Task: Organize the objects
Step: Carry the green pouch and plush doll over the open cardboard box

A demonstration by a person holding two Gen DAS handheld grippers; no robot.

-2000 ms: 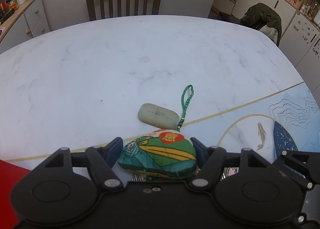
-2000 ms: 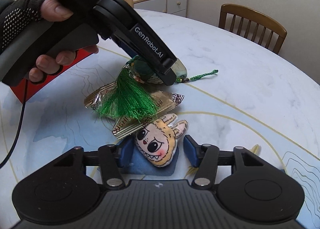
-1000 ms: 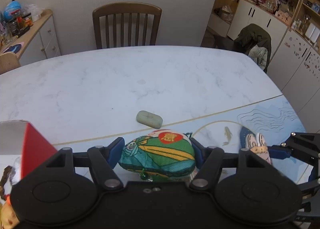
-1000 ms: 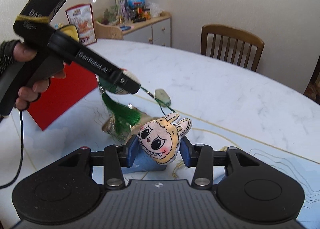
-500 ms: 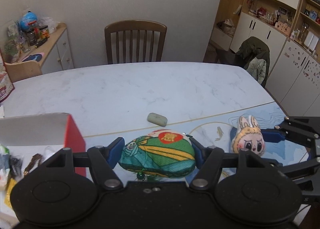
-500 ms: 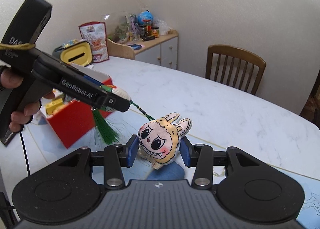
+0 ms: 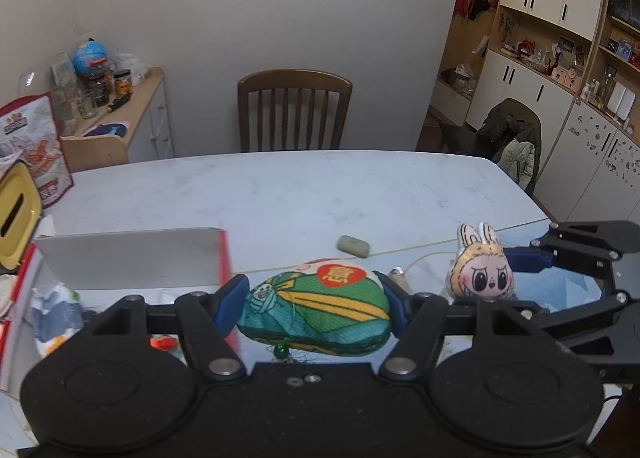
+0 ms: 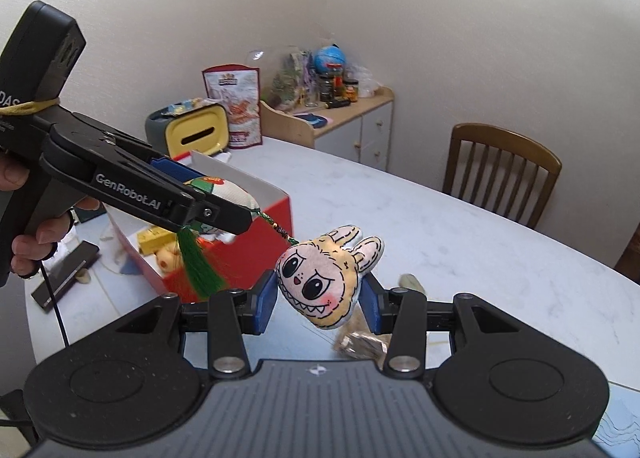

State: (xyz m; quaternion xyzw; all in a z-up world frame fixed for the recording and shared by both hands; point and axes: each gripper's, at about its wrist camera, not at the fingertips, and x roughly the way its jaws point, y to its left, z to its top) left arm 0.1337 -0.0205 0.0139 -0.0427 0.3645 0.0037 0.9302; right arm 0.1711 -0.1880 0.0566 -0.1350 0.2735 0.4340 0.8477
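My left gripper is shut on a green embroidered sachet with a green tassel, held in the air just right of the open red box. My right gripper is shut on a yellow rabbit-eared plush face, also held above the table. In the left wrist view the plush hangs to the right of the sachet. In the right wrist view the left gripper is over the red box, which holds several small items.
A pale green soap-like case lies on the marble table. Snack wrappers lie under my right gripper. A yellow tissue box, a snack bag, a black phone and a wooden chair surround the table.
Both grippers have lifted their objects off the table and moved left toward the red box. The box now shows beside the left gripper.
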